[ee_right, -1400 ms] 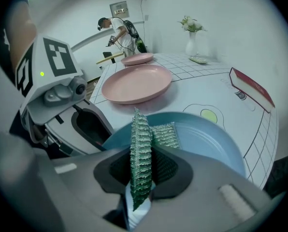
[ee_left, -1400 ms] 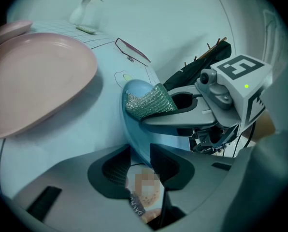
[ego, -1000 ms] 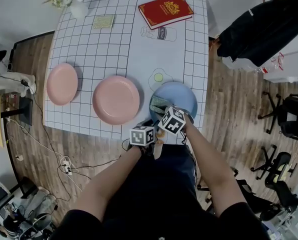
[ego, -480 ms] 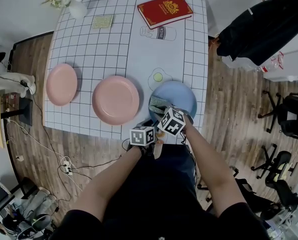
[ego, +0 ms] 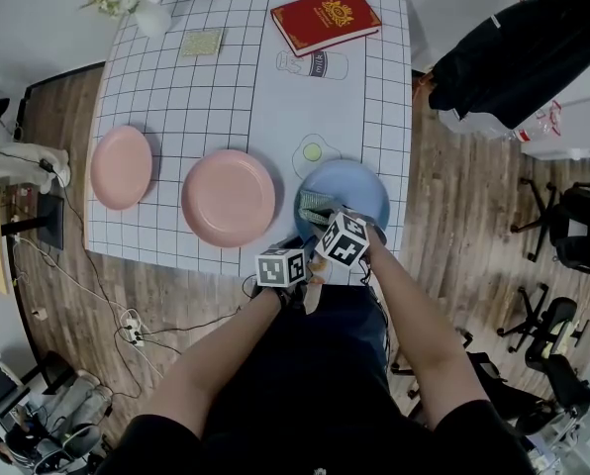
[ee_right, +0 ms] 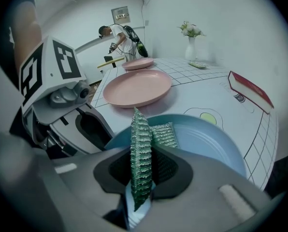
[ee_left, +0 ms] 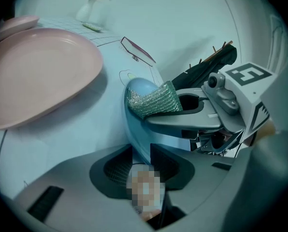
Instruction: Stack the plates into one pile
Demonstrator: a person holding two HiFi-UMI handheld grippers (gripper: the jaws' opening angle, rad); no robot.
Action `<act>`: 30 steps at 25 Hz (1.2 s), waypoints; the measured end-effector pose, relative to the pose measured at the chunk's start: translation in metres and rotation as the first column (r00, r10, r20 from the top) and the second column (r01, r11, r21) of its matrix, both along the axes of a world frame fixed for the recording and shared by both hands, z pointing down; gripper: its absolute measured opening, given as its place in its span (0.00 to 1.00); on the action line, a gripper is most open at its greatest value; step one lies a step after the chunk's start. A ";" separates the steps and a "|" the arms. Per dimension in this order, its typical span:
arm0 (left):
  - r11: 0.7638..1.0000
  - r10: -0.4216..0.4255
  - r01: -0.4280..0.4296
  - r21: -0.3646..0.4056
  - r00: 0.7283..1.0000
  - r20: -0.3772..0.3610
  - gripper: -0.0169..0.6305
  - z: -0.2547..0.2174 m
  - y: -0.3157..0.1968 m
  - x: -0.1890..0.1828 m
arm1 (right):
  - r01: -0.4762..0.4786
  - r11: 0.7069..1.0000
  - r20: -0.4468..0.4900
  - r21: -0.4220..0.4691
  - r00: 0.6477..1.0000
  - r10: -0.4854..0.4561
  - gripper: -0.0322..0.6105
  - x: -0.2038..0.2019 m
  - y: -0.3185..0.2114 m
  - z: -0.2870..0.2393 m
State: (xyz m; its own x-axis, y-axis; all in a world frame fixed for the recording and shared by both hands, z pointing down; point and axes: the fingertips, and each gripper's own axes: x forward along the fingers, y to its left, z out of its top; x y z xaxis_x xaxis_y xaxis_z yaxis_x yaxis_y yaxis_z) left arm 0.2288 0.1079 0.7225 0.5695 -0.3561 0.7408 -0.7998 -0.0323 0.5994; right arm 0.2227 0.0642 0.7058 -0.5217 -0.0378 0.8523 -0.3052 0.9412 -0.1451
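While both grippers meet at the table's (ego: pixel 226 87) five o'clock edge, the left gripper (ee_left: pixel 141 158) pinches the blue plate's (ego: pixel 362 181) near rim, probably to steady it. The right gripper (ee_right: pixel 143 170) clamps a green scrubbing pad (ee_right: pixel 140 144) over that plate. The large pink plate (ego: pixel 229 197) and small pink plate (ego: pixel 122 166) lie unstacked toward nine o'clock.

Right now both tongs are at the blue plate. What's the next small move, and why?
Probably raise the right tongs slightly and carry the green scouring pad clear of the blue plate. They're closed on the pad, which sits over that plate, while the left tongs pinch the plate's near rim. A pad left there would likely spoil stacking with the pink plate.
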 end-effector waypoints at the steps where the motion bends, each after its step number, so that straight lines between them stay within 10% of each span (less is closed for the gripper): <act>1: 1.000 -0.002 0.002 -0.001 1.000 0.004 0.20 0.000 0.000 0.000 | -0.003 1.000 -0.002 0.001 1.000 0.003 0.17 0.002 0.000 0.000; 30: 0.997 -0.070 0.071 -0.021 0.997 0.043 0.18 0.001 -0.002 -0.004 | -0.056 0.994 -0.205 0.097 0.976 0.075 0.17 0.098 0.004 0.014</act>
State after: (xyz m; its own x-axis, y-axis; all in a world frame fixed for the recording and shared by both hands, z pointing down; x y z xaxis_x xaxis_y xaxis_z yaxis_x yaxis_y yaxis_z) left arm 0.2244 0.1057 0.7235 0.5119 -0.3774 0.7717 -0.8242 0.0376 0.5651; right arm 0.3207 0.0679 0.7199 -0.3273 -0.1477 0.9333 -0.3810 0.9245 0.0127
